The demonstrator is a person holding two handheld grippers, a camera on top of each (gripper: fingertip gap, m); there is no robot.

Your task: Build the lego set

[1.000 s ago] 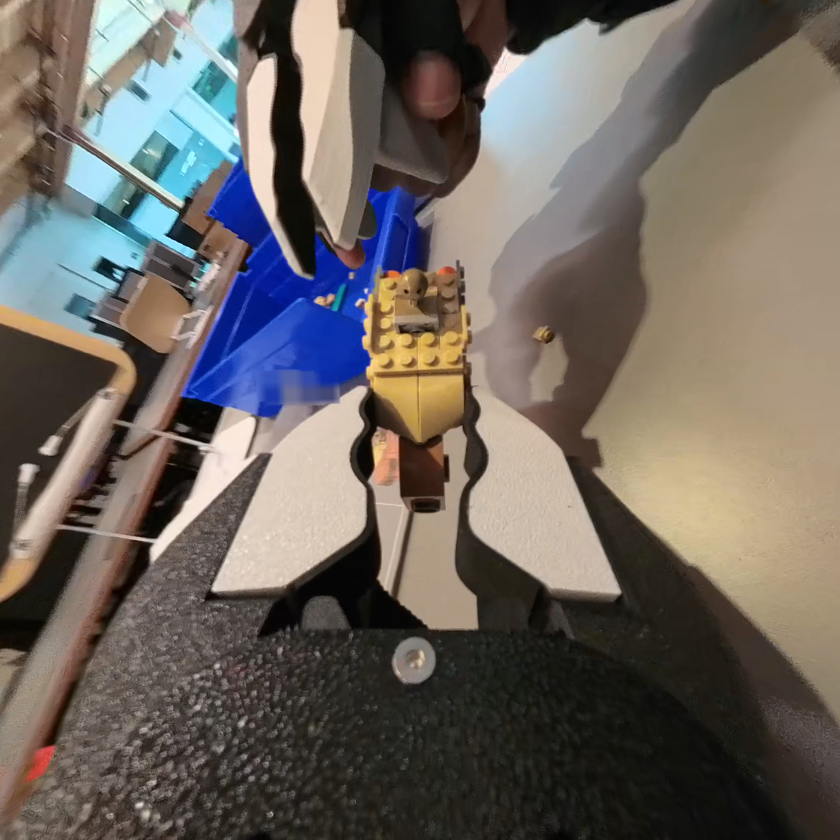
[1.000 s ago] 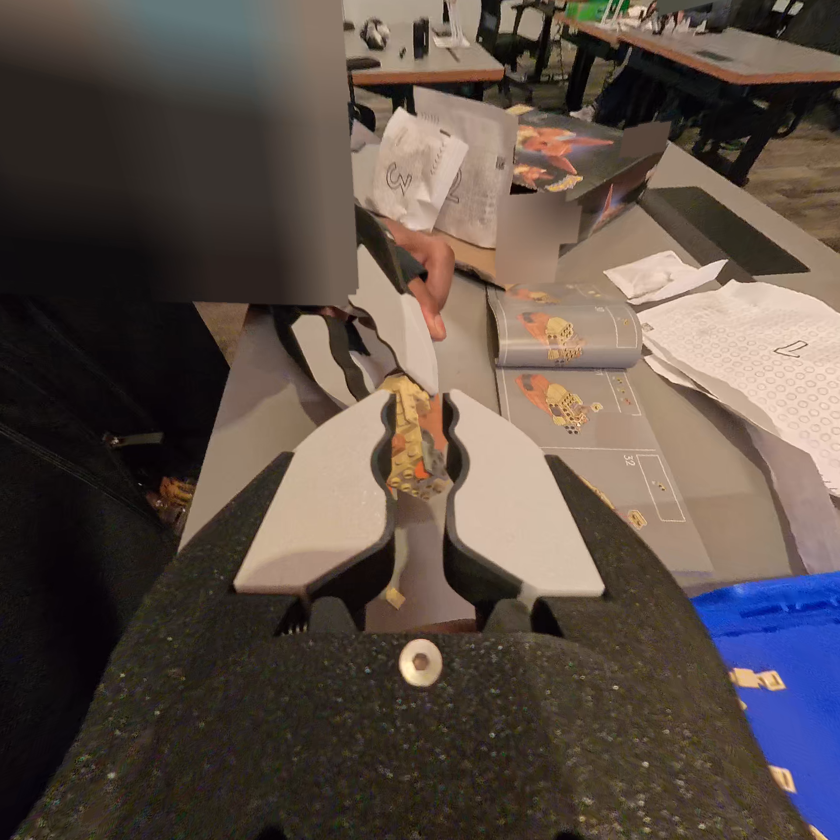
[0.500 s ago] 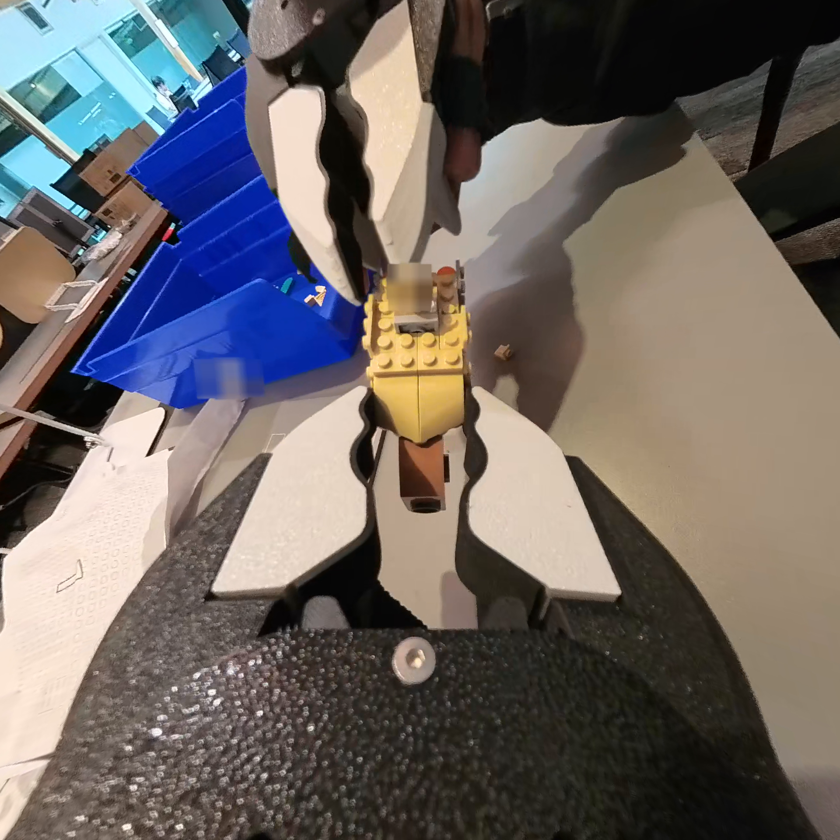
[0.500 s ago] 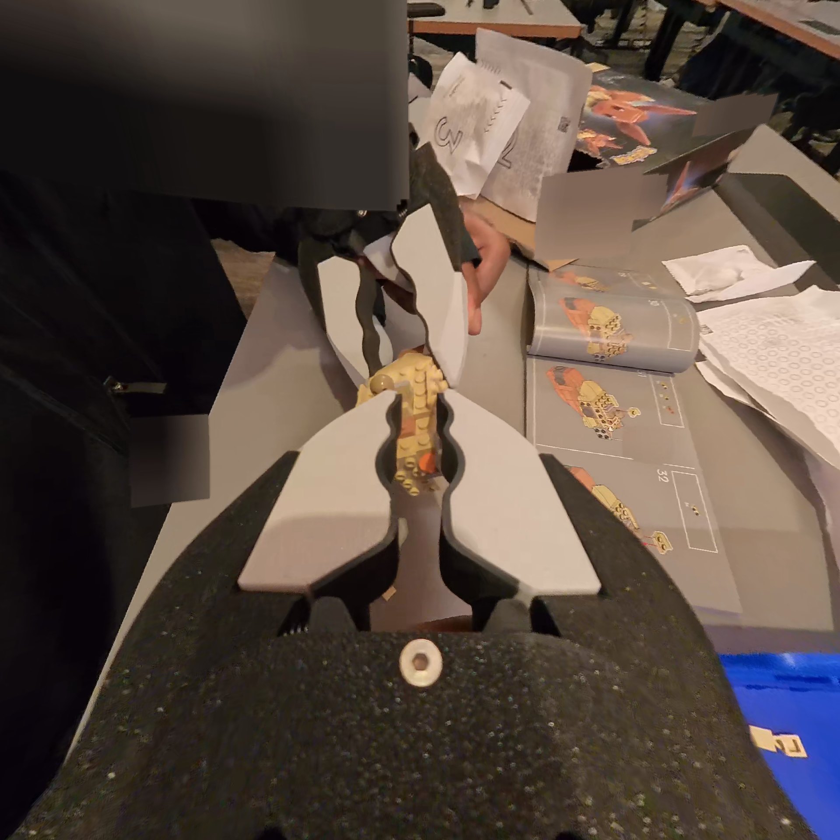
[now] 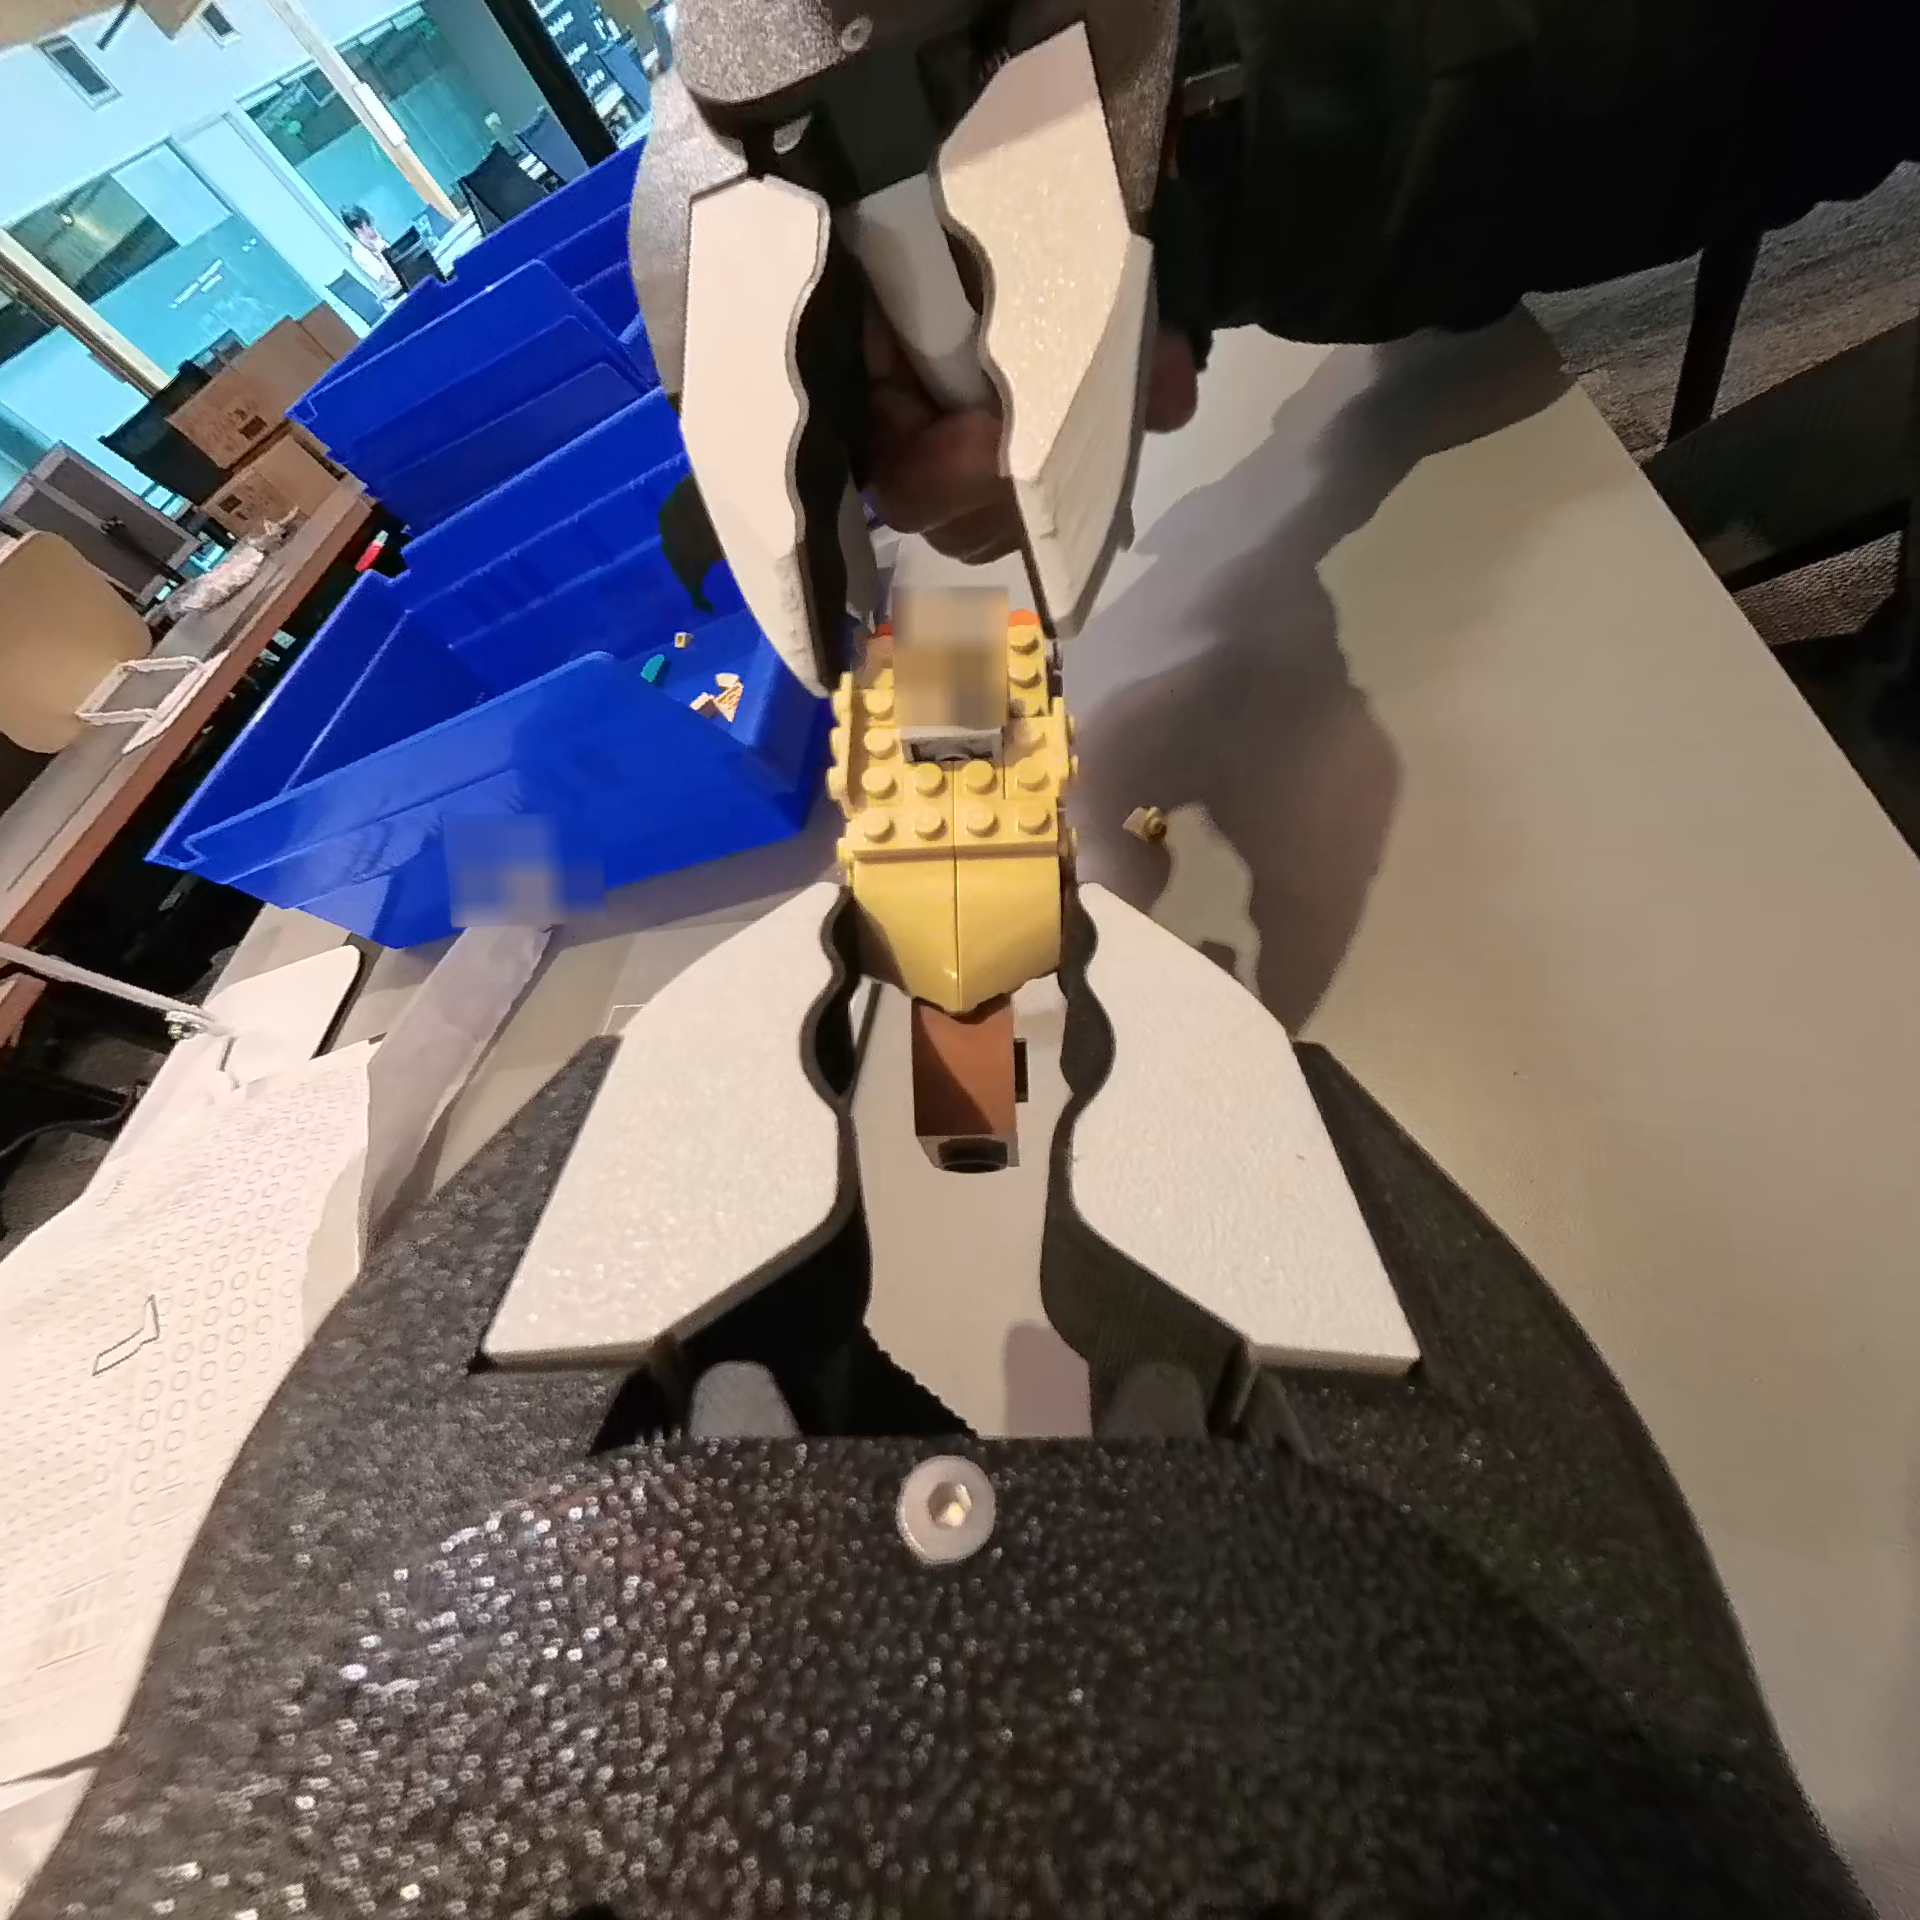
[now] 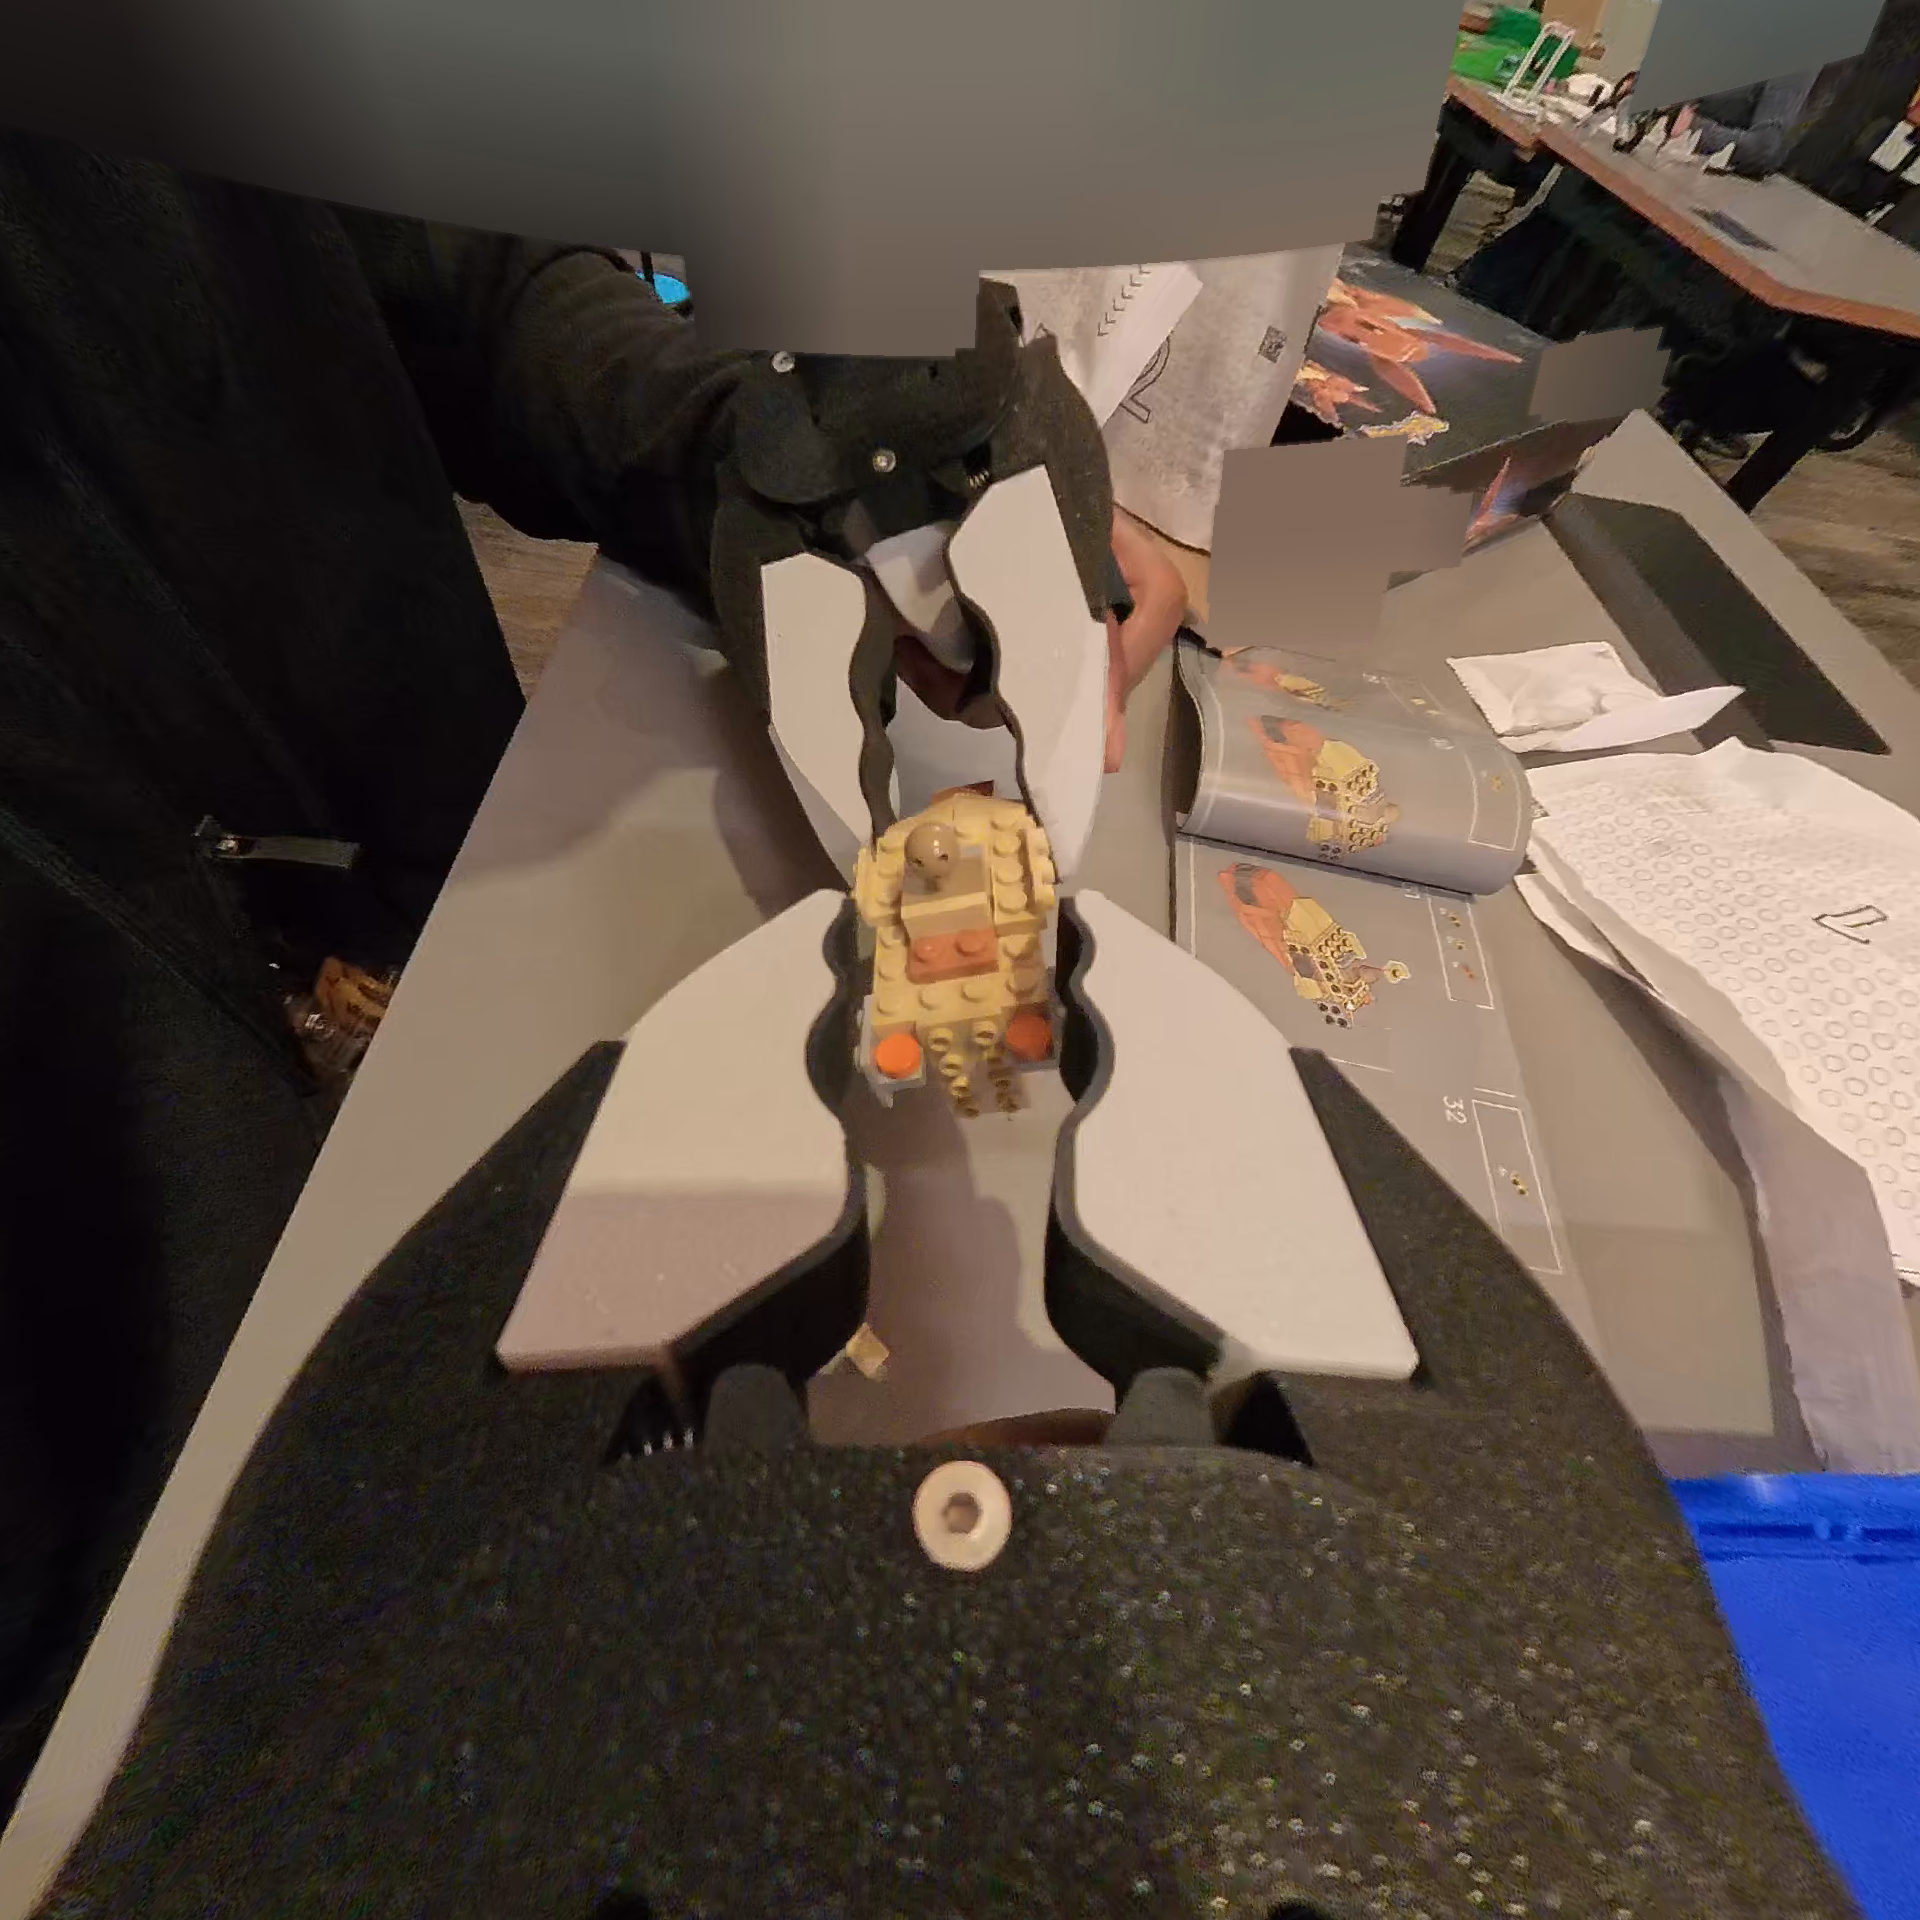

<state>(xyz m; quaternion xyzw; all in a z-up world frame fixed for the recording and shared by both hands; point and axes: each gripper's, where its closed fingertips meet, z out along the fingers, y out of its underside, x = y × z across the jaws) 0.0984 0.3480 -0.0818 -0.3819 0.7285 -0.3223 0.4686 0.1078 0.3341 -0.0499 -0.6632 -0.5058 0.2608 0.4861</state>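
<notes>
A tan lego model (image 5: 956, 831) with studs on top and a brown piece (image 5: 961, 1081) underneath is held above the grey table (image 5: 1507, 935). My left gripper (image 5: 956, 914) is shut on its rounded front end. My right gripper (image 5: 935, 655) comes from the opposite side, and its fingers stand on either side of the model's rear end. In the right wrist view the model (image 6: 956, 966) sits between my right gripper's (image 6: 956, 914) parted fingers, close to both. I cannot tell if they press it. The left gripper (image 6: 961, 821) holds the far end there.
Blue bins (image 5: 468, 748) with loose pieces stand left of the model, and one bin corner (image 6: 1818, 1610) shows in the right wrist view. An open instruction booklet (image 6: 1340, 935), perforated paper bags (image 6: 1714, 914) and the set's box (image 6: 1382, 353) lie on the table. A small tan piece (image 5: 1146, 824) lies nearby. The grippers are tip to tip, or close to it.
My right gripper has turned, widened its jaws and come down around the model's rear end. My left gripper has kept its hold and levelled out.
</notes>
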